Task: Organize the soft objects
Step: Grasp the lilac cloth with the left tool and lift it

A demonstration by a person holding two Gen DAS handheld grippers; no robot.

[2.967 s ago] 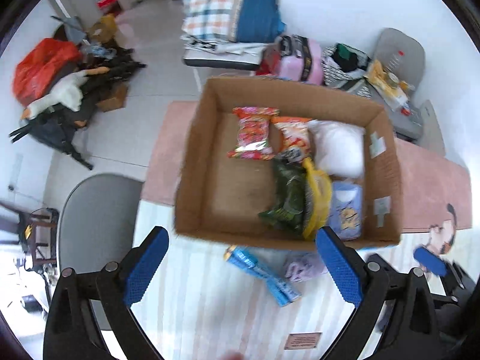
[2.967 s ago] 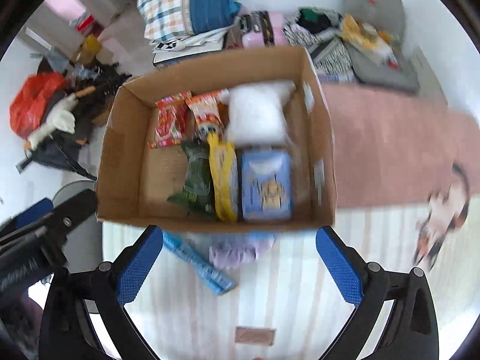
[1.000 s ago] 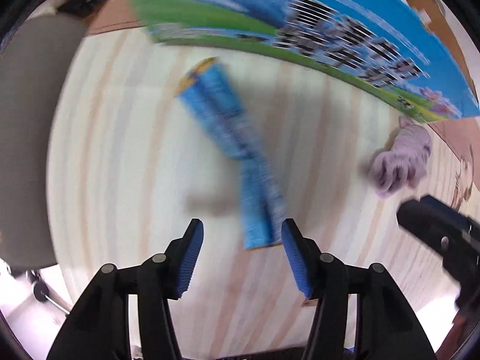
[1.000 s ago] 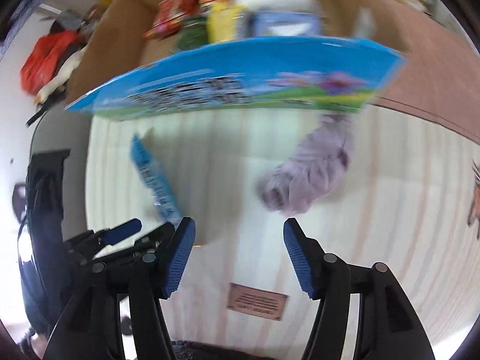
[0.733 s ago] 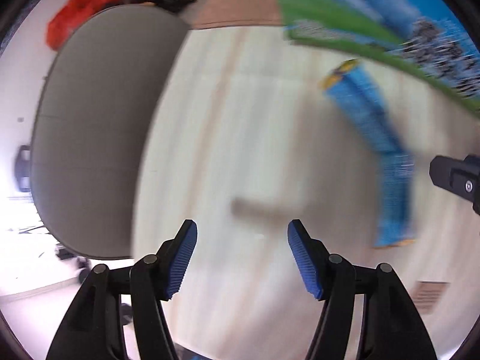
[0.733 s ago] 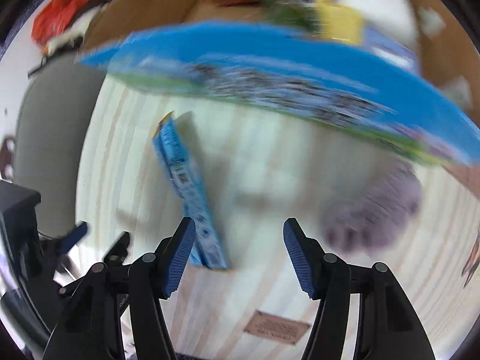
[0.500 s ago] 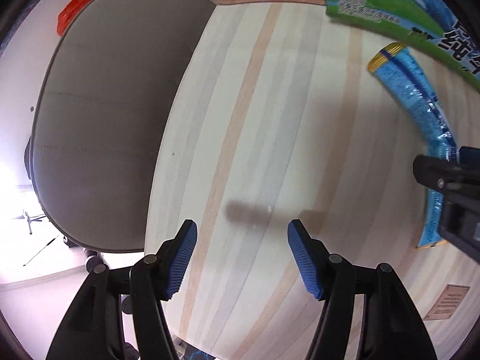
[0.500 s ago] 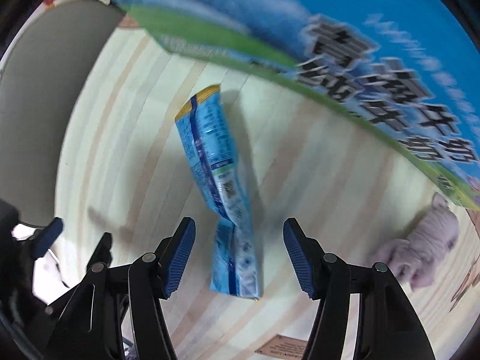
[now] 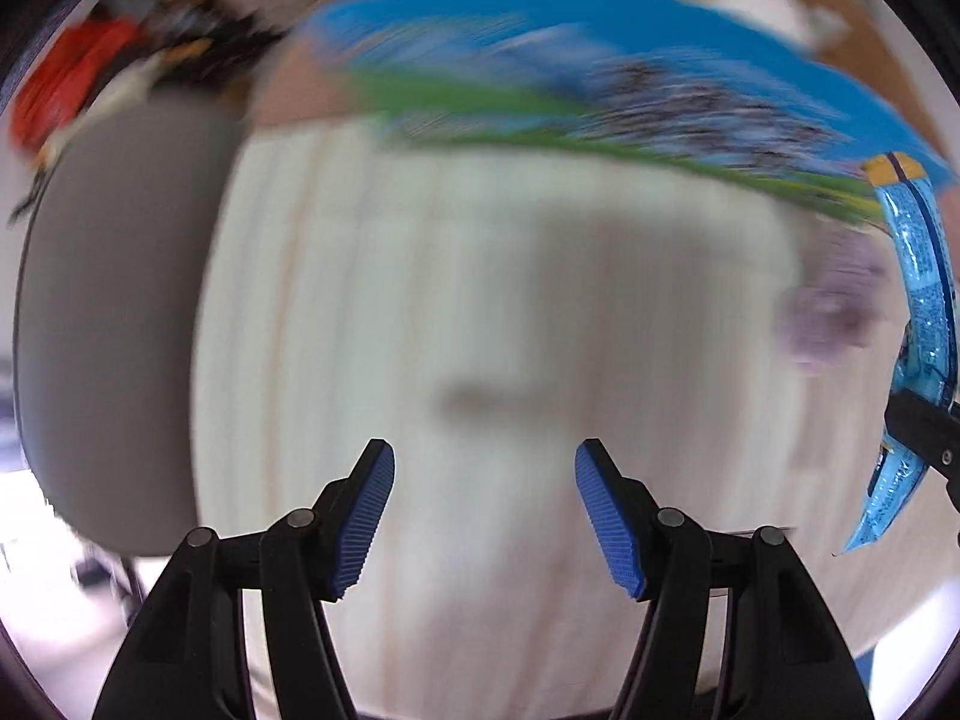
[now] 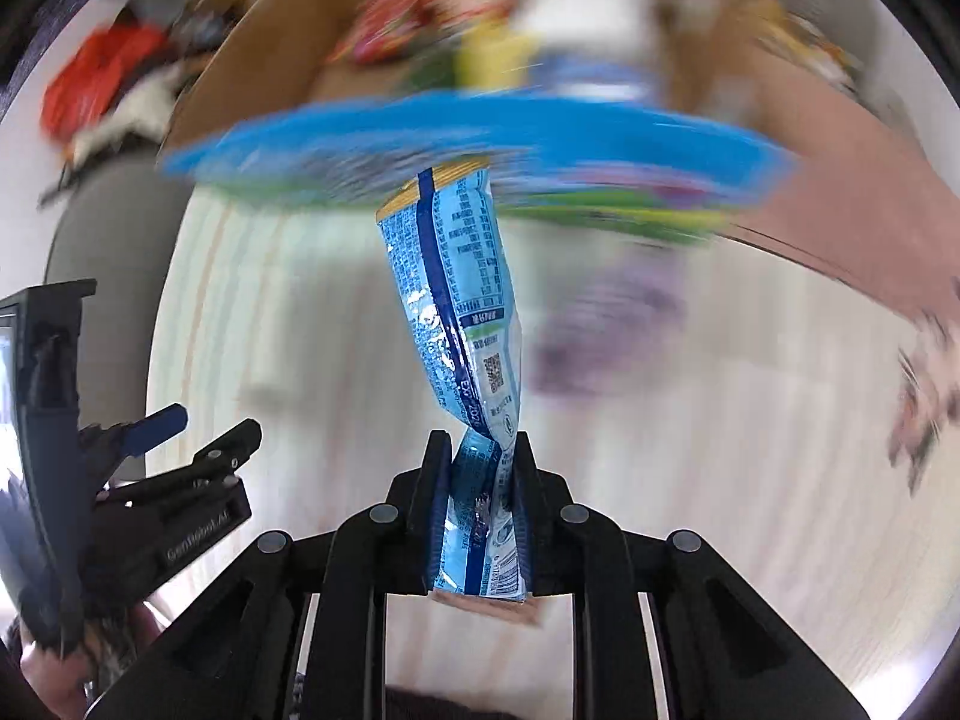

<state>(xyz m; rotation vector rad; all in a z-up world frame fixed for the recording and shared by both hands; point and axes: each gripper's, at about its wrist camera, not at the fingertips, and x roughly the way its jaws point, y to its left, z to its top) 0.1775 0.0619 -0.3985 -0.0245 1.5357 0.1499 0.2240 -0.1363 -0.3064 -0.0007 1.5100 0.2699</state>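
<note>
My right gripper (image 10: 479, 456) is shut on the lower end of a long blue snack packet (image 10: 456, 300) and holds it up off the pale wooden table (image 10: 300, 312). The packet also shows at the right edge of the left wrist view (image 9: 918, 324). My left gripper (image 9: 483, 480) is open and empty above the table (image 9: 480, 300); it shows at the left of the right wrist view (image 10: 180, 438). A purple soft object lies on the table, blurred (image 10: 606, 336) (image 9: 834, 312). The cardboard box (image 10: 264, 36) with a blue printed front holds several snack bags.
A grey chair (image 9: 114, 312) stands at the table's left edge. A pink runner (image 10: 840, 180) lies on the table to the right of the box. Clutter and a red bag (image 10: 96, 78) lie on the floor at far left.
My right gripper has shut on the blue packet and lifted it off the table. My left gripper has swung so that the box and the purple object show in its view.
</note>
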